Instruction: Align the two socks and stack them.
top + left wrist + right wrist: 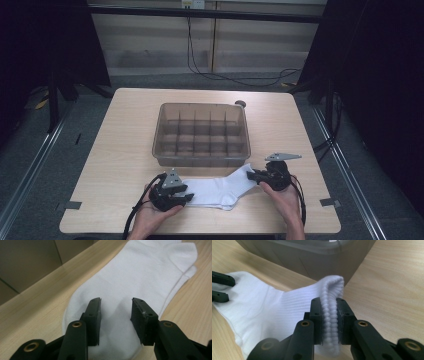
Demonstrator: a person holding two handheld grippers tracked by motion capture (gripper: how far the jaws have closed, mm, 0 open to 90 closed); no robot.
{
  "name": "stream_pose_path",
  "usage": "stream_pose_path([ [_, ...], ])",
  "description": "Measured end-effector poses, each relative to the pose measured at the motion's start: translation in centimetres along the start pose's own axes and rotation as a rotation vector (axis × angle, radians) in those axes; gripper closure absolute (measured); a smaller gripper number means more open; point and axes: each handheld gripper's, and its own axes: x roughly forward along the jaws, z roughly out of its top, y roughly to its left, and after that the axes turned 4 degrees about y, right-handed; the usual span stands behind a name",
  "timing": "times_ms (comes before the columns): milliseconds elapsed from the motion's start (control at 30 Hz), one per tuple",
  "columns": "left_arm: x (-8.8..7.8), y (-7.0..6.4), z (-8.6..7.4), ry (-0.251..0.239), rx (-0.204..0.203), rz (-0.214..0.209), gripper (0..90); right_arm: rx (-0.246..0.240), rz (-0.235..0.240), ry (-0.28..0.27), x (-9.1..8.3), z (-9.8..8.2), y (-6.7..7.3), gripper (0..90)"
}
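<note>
- Nearest the camera in the high view, two forearms are seen entering from the bottom edge, each hand wrapped around a black two-jaw gripper at the near edge of a light wooden table (120, 130).
- The left gripper (186, 197) is laid over the toe end of a pair of white socks (215, 191). In the left gripper view its jaws are seen standing apart with the flat fabric (140, 282) between them; the inner faces are not pressed together, and whether the tips bear down on the cloth cannot be told.
- The right gripper (251, 175) is closed on the ribbed cuff at the other end. In the right gripper view the cuff (331, 315) is seen pinched and bunched between the two pads, raised off the table.
- The socks are stretched flat between the two grippers, along the near edge of the table, just in front of the bin.
- Behind them, a translucent grey plastic bin (201, 159) divided into small compartments is set at mid-table; its front wall stands just behind the cuff.
- A small dark round object (240, 104) is seen by the bin's far right corner.
- Farther off, black cables (235, 77) are trailed over grey floor before a pale wall.
</note>
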Motion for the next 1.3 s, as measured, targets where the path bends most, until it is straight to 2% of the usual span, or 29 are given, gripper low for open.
stream_pose_path([
  [267, 0.2, -0.5, 0.2, 0.008, 0.017, -0.003, 58.4, -0.018, 0.007, -0.050, -1.5, 0.6, 0.7, 78.0],
  [633, 0.6, -1.2, 0.8, 0.018, 0.033, -0.015, 57.7, -0.055, 0.022, -0.047, -2.3, 1.3, 2.1, 77.8],
  [767, 1.1, -1.8, 1.1, 0.017, 0.043, -0.018, 56.6, -0.074, 0.025, -0.058, -2.7, 1.8, 2.9, 77.7],
  [833, 1.2, -2.1, 1.3, 0.020, 0.049, -0.016, 56.1, -0.086, 0.041, -0.065, -2.9, 2.1, 3.3, 77.7],
  [967, 1.7, -2.9, 1.8, 0.020, 0.068, -0.037, 56.1, -0.101, 0.061, -0.051, -2.7, 2.5, 4.0, 77.7],
  [1000, 1.7, -3.0, 1.9, 0.034, 0.077, -0.035, 56.1, -0.105, 0.068, -0.043, -2.5, 2.6, 4.2, 77.7],
  [1067, 1.9, -3.3, 2.0, 0.026, 0.080, -0.045, 56.1, -0.116, 0.077, -0.033, -2.1, 2.7, 4.5, 77.6],
  [1167, 1.9, -3.8, 2.2, 0.044, 0.077, -0.039, 55.9, -0.127, 0.087, -0.019, -1.6, 2.8, 5.1, 77.6],
  [1300, 1.2, -3.5, 2.1, 0.039, 0.072, -0.083, 54.5, -0.147, 0.100, -0.005, -1.0, 3.0, 5.7, 77.6],
])
